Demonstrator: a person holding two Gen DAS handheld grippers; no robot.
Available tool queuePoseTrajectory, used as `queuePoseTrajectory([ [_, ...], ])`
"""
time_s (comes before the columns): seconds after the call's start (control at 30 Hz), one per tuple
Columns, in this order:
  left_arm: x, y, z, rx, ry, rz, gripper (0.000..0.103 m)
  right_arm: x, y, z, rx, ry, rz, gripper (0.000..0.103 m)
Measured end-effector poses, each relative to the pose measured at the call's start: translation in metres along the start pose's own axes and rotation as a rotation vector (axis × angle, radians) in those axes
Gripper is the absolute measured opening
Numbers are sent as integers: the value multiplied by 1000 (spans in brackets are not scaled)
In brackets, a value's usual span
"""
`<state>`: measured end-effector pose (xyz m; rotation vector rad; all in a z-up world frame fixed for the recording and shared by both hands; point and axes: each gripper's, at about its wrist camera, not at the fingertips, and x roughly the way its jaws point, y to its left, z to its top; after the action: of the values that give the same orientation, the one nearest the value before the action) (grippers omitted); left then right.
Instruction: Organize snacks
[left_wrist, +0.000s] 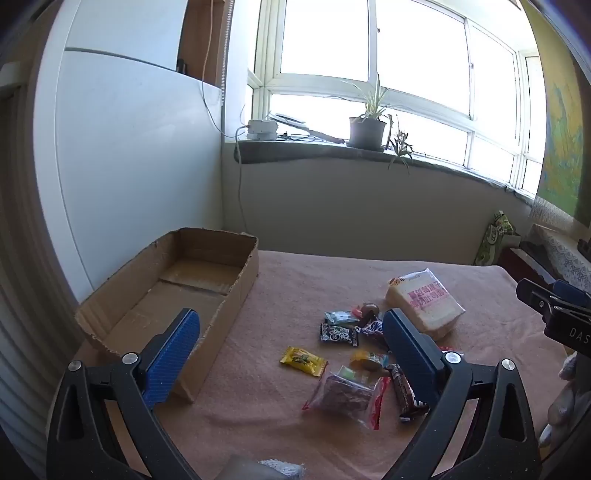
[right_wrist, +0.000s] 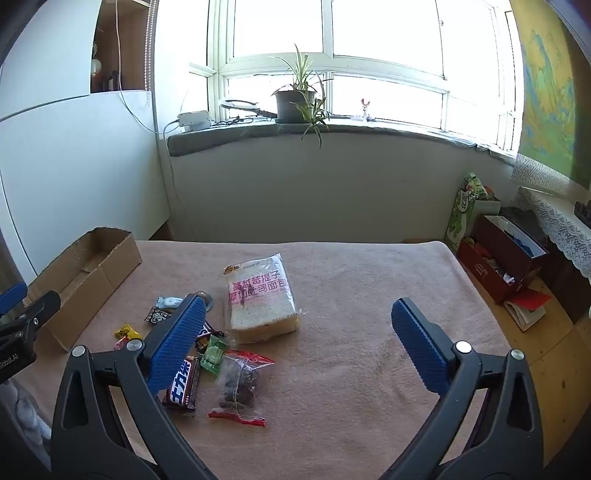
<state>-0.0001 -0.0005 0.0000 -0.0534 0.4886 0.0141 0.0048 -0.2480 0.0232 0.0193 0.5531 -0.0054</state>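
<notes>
An open cardboard box (left_wrist: 207, 284) (right_wrist: 88, 273) lies empty at the table's left. Snacks lie on the pink tablecloth: a bagged bread loaf (left_wrist: 424, 302) (right_wrist: 260, 299), a clear zip bag with dark contents (left_wrist: 347, 395) (right_wrist: 238, 380), a brown chocolate bar (left_wrist: 404, 393) (right_wrist: 183, 384), a yellow candy (left_wrist: 303, 360) (right_wrist: 127, 332), a black-and-white packet (left_wrist: 338, 334) and several small sweets. My left gripper (left_wrist: 291, 332) is open above the table between box and snacks. My right gripper (right_wrist: 295, 314) is open above the loaf's right side, holding nothing.
The table (right_wrist: 369, 369) is covered in pink cloth; its right edge drops to a wooden floor with red boxes (right_wrist: 502, 258). A windowsill with a potted plant (right_wrist: 295, 99) runs behind. A white panel (left_wrist: 129, 166) stands behind the box.
</notes>
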Motion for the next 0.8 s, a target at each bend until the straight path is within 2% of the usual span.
queuePoseTrajectory([
  [0.17, -4, 4, 5, -20, 4, -5, 99, 3, -1, 4, 8, 20, 0, 103],
  [0.27, -7, 4, 6, -28, 4, 2, 99, 0, -2, 0, 28, -6, 13, 103],
  [0.8, -7, 9, 3, -41, -6, -9, 99, -2, 3, 2, 14, -9, 13, 103],
])
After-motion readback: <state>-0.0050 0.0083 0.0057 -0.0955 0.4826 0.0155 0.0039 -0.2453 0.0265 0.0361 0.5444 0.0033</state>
